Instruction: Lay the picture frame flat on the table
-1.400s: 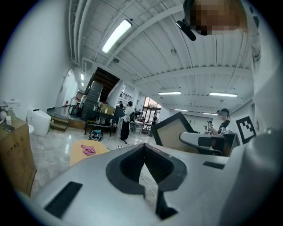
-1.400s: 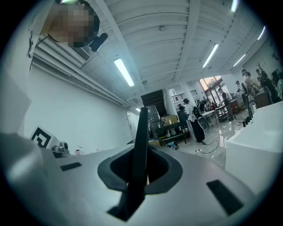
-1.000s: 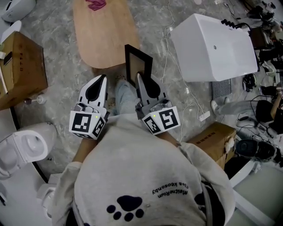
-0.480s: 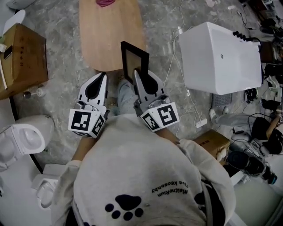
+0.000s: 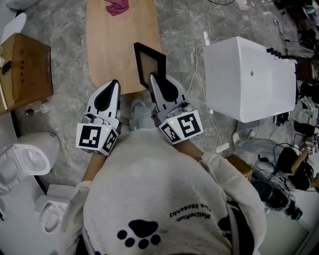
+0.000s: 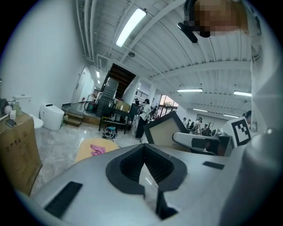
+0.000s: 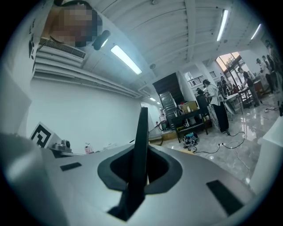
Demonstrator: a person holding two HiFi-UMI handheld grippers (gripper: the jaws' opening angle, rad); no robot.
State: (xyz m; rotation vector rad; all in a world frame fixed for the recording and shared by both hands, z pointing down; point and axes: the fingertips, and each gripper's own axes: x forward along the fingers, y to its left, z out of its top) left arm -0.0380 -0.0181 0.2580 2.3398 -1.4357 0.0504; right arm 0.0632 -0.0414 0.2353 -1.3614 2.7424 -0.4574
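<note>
Just ahead of the person's grey sweatshirt (image 5: 149, 199), the left claw (image 5: 111, 85) is pinched fully together with nothing in it (a spare hand for now, carried alongside its partner), its tip at the near end of the wooden surface (image 5: 112, 45). Just beside it, the right claw (image 5: 152, 78) is clamped on the picture frame (image 5: 148, 61), its pads closed on the thin lower edge, so the dark frame stands upright with its pale panel facing the left claw. Gripping by the edge seems meant to leave both faces free for tipping it down. The frame hangs over the near right part of the surface; whether it touches the wood I cannot tell. It is not yet flat. Farther along the surface lies a pink cloth (image 5: 117, 6), well apart from the likely landing spot.
</note>
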